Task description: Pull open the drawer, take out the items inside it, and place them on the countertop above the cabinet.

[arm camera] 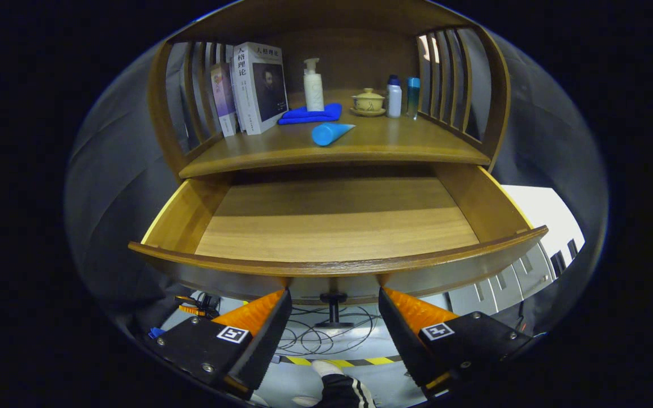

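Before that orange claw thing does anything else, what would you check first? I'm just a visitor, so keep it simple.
1. Drawer pulled open: ok, it stands well out from under the countertop.
2. Drawer emptied: ok as far as it shows; the visible floor is bare wood, though the strip under the countertop is in shadow.
3. Items up on the countertop: ok, a blue tube lies near the front edge and a blue cloth lies behind it.
4. Gripper free: ok, fingers open, holding nothing.
5. Drawer knob: ok, it sits between the fingers, untouched.
6. Blue tube steady: cannot tell, it lies on its side near the edge.
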### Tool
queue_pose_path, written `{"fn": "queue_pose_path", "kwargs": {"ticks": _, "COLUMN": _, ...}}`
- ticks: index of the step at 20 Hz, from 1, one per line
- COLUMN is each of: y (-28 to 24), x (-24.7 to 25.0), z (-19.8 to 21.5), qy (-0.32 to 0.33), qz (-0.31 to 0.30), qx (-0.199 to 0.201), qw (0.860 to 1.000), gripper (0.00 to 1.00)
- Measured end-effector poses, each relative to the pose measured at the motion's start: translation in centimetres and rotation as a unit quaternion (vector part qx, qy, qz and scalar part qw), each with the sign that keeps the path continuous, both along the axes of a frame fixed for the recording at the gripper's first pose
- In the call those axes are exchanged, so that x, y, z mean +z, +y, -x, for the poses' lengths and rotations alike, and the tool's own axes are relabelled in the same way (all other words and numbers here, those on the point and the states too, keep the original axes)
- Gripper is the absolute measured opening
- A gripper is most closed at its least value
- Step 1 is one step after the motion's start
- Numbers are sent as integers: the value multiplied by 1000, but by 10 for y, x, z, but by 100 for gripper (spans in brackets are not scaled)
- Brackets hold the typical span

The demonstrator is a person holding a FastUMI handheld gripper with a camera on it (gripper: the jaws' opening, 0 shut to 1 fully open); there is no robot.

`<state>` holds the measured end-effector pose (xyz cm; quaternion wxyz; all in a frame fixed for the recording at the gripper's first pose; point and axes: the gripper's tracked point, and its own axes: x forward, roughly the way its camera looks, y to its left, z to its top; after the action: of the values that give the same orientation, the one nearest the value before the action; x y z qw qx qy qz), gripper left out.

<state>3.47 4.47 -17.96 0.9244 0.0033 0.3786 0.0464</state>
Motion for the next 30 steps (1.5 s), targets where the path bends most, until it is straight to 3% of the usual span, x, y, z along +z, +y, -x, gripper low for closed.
{"fn": "queue_pose_path", "kwargs": {"ticks": 30, "y": 12, "x": -13, "z": -144, "qy": 6, "qz": -1, "qx": 2, "qw": 1000, "gripper": 95}}
